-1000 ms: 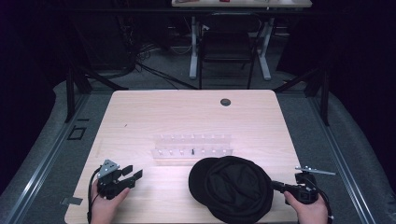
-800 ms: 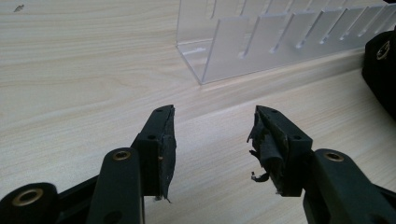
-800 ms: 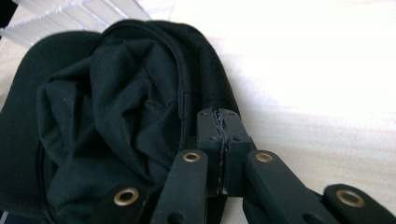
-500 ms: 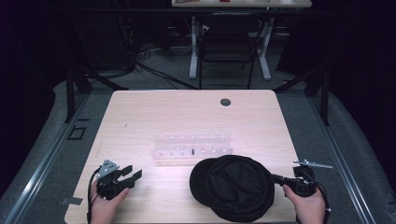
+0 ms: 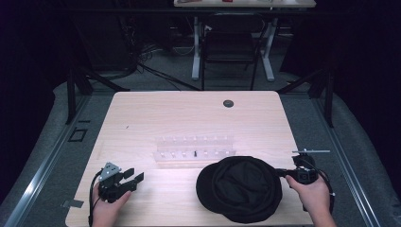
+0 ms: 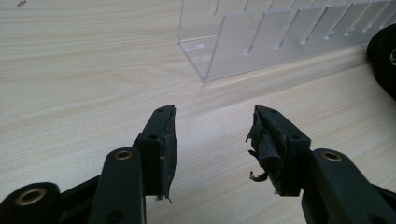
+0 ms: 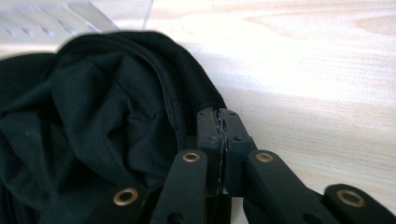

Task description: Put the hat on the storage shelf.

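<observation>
Cap (image 5: 241, 189): soft, light, floppy; best held by its stitched rim.
Right gripper (image 7: 223, 122): jaws pinched the rim.
Left gripper (image 6: 212, 135): jaws spread, empty.

Table (image 5: 142, 118): pale wood-grain top, smooth, with a soft sheen toward the far side in the right gripper view.

Rack (image 6: 261, 37), middle of table: clear plastic, glossy, with slotted dividers; edges catch light.

Cap (image 5: 241, 188), near right: black cloth, matt, creased and folded, with a stitched seam along the rim in the right gripper view.

Left hand-held gripper (image 6: 212, 140), near left: black matt plastic arms with brass-coloured rivets; the dark pads (image 6: 169, 144) look rough and frayed at the edges.

Right hand-held gripper (image 7: 223, 128): same black plastic and brass-coloured rivets, ridged inner faces.
</observation>
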`<state>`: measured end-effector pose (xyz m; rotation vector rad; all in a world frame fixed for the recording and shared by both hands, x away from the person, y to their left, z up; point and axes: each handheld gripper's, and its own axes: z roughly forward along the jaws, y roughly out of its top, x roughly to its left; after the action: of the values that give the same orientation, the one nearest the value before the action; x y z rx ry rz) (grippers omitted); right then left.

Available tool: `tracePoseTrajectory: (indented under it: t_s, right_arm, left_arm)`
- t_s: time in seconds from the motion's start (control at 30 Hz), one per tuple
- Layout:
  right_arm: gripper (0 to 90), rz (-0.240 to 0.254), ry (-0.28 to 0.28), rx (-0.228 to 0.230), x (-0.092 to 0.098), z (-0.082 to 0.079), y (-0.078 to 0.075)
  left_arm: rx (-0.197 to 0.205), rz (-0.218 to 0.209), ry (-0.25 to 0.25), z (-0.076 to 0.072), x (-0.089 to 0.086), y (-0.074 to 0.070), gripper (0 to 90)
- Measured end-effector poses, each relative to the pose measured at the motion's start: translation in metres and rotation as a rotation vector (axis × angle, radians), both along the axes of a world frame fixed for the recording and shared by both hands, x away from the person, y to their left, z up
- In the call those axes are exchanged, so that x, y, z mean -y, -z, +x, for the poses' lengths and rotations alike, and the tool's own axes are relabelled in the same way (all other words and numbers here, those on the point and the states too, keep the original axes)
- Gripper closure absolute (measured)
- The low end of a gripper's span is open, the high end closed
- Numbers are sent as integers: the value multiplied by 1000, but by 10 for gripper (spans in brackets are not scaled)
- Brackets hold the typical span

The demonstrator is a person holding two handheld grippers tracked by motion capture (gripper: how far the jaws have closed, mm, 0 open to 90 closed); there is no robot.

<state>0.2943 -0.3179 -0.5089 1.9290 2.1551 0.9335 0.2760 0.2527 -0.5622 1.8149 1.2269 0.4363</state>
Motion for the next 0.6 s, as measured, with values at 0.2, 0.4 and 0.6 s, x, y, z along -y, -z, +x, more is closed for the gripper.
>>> tracePoseTrajectory:
  t_s: [0.2, 0.4, 0.6]
  right_arm:
    - [860, -83, -53, -77, -6, 8, -11]
    - [851, -126, -83, -128, -11, 12, -18]
    - [838, -146, -109, -197, -11, 18, -17]
  left_arm:
    - [-1, 1, 3, 0, 1, 0, 503]
    - [1, 3, 7, -1, 2, 0, 503]
    - [-3, 5, 6, -1, 2, 0, 502]
